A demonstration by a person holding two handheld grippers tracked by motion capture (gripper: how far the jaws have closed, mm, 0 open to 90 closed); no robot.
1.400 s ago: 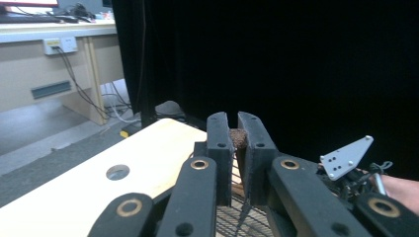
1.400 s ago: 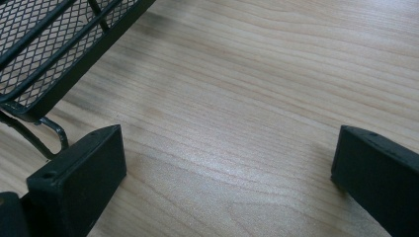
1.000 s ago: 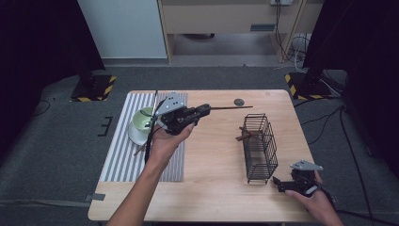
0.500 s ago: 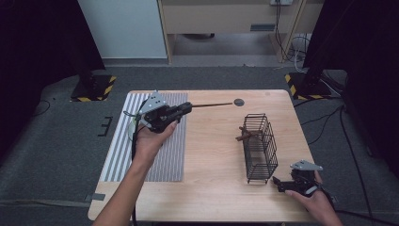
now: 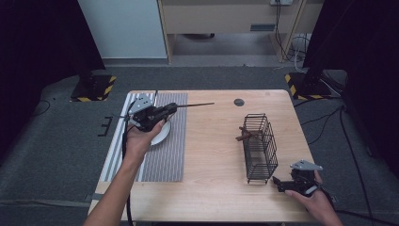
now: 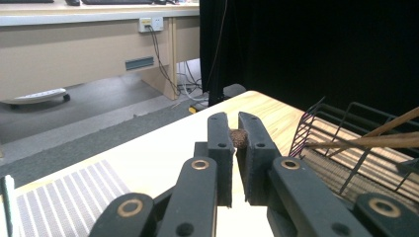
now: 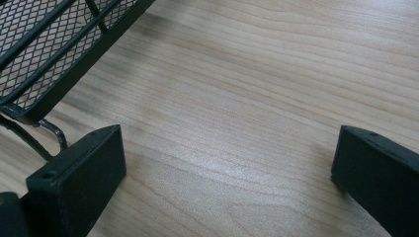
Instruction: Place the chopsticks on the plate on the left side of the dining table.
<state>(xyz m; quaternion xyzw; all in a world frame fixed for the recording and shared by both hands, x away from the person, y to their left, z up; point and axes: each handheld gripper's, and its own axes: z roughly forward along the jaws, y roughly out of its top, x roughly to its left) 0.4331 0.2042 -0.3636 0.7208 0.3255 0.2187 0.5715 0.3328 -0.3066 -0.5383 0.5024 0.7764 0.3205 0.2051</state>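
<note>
- Carrying a long thin stick (image 5: 190, 105), the left claw (image 5: 170, 109) is clamped on its end, over the striped mat (image 5: 174, 155), well apart from the wire basket (image 5: 259, 148).
- Next move, likely: steer the tip into the basket.
- The right claw (image 5: 277, 183) rests wide open, empty, on the worktop (image 5: 211, 188).

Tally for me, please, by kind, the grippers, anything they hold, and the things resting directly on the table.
Grippers: 2, the left gripper and the right gripper
Stick, held in the left gripper: 1
Mat: 1
Plate: 1
Basket: 1
Dark disc: 1
Total: 7
</note>
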